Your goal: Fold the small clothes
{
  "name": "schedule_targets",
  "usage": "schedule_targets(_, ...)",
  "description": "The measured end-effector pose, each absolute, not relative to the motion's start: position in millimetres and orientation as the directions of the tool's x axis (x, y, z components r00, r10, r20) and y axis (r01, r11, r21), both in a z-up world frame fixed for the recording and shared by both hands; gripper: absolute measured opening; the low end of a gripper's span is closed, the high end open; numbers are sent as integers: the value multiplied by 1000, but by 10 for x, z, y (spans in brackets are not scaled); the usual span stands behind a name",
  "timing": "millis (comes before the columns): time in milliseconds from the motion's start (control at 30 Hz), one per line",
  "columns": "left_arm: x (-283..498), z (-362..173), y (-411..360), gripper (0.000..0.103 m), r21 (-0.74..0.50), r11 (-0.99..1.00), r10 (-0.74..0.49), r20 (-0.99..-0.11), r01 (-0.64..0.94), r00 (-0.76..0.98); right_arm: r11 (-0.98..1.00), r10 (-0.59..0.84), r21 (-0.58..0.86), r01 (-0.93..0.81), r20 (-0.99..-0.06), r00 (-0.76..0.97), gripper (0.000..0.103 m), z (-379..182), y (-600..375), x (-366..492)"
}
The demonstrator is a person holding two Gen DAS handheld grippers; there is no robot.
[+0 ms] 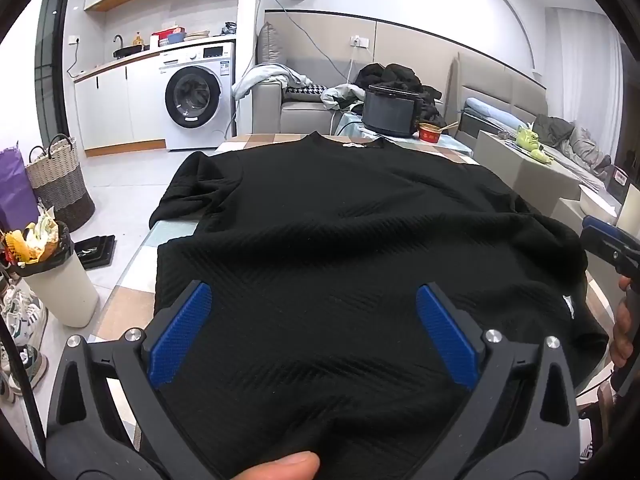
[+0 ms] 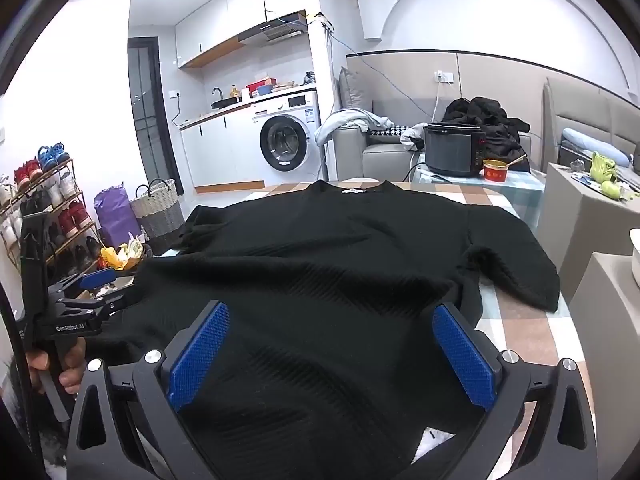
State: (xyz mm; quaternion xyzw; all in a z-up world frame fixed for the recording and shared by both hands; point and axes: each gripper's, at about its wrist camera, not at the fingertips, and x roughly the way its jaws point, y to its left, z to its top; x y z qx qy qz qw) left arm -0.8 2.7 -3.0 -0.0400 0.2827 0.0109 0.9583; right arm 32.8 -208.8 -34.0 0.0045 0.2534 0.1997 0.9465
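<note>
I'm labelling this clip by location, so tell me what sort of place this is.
Most likely a small studio flat: a washing machine under a kitchen counter with a sink, a sofa heaped with clothes, and a shoe rack by the door.

The one piece of writing that can be read is "GenRobot.AI", in pale letters on the black body of the left gripper (image 2: 98, 286), seen in the right wrist view. The washing machine (image 2: 286, 138) has a lit panel and a sticker on its front, but their characters are too small to read. The red bowl (image 2: 495, 171) bears a gold mark that is blurred. The white tag at the collar of the black sweater (image 2: 320, 264) is not legible.
</note>
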Motion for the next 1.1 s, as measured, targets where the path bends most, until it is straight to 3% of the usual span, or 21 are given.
schedule_targets(1100, 10, -3, -11, 102, -69, 996, 2, -548, -48, 837, 920, 382, 117, -373, -473, 794, 103, -366, -2092, 351)
